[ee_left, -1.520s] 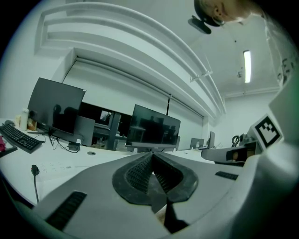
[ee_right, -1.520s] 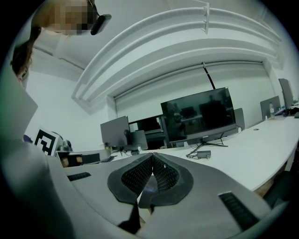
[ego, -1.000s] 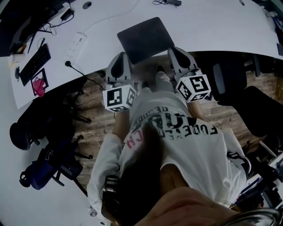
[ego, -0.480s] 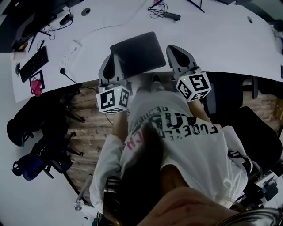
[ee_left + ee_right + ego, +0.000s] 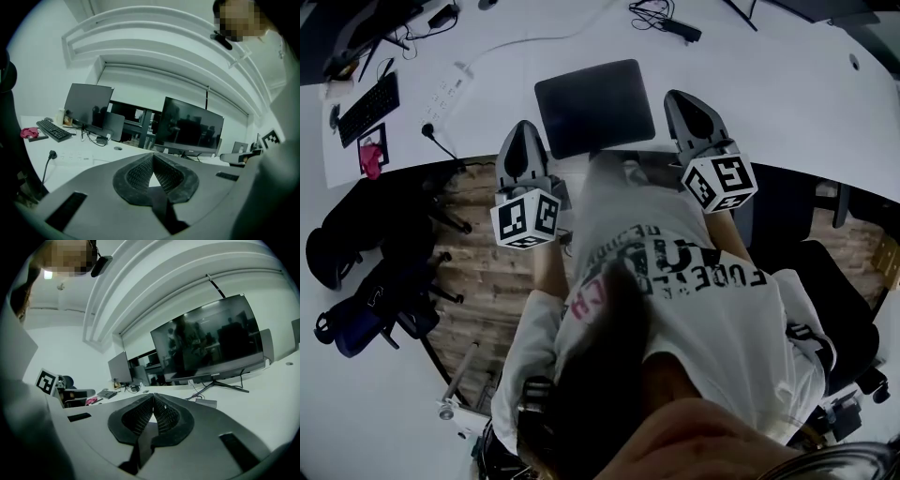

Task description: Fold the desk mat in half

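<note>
Dark grey and matte, the desk mat (image 5: pixel 593 106) lay flat on the white tabletop (image 5: pixel 769 103), its near edge close to the tabletop's front rim and directly ahead of the person. From the head view it read as one plain rectangle; whether it was already doubled over could not be told.

The left claw (image 5: pixel 522 131) stood just beside the mat's near left corner, a little apart from it. The right claw (image 5: pixel 682 98) stood just beside the mat's right edge. Neither touched the mat as far as the head view showed.

Each claw was fully closed and empty. In the left gripper view the ribbed pads (image 5: pixel 138 173) met at their tips with nothing between them, and the right gripper view showed the same. Both looked out level over the tabletop, not down at the mat.

By my reading, the step in hand was the approach, with both claws flanking the mat and no grip taken. The next move would call for tipping both claws down, opening them, and pinching the mat at two matching corners. The held edge would then be lifted and carried over to the opposite edge, both sides kept even so the fold landed square.

Farther left of the mat lay a white power strip (image 5: pixel 450 91), and beyond that a black keyboard (image 5: pixel 366 111).
</note>
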Demonstrator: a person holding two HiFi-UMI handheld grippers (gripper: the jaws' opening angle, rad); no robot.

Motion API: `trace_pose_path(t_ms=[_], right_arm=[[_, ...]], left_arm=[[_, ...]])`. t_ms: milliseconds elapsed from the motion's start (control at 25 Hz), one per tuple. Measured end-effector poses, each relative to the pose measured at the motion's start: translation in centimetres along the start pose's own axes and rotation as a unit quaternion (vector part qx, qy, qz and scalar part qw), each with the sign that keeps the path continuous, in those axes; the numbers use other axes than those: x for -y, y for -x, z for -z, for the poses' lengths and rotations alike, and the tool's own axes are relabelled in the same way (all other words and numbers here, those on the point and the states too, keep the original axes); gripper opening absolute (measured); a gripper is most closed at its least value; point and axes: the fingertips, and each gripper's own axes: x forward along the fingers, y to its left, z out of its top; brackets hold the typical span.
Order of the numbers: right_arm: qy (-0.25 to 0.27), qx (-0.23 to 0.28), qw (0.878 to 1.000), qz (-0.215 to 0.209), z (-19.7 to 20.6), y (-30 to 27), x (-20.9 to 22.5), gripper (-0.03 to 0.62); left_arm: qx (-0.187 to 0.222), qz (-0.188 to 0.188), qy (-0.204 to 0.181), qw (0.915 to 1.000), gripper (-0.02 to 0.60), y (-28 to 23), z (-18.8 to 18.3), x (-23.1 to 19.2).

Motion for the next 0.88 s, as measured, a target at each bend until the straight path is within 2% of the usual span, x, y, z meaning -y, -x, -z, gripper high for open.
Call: trace_pose_path(t_ms=[440,880], right_arm=[[-0.006,-0.009,1.000,-0.016,0.1,-2.0,-0.4,0.000],[-0.014,-0.013,0.999,-0.037,0.7,-2.7,-0.9,0.000]], left_arm=[[-0.070,-0.009,0.021,0.9973,0.003,0.6,2.9,-2.0],[-0.152,-0.017,0.063,0.9862,0.005,2.2,8.7,-3.4]])
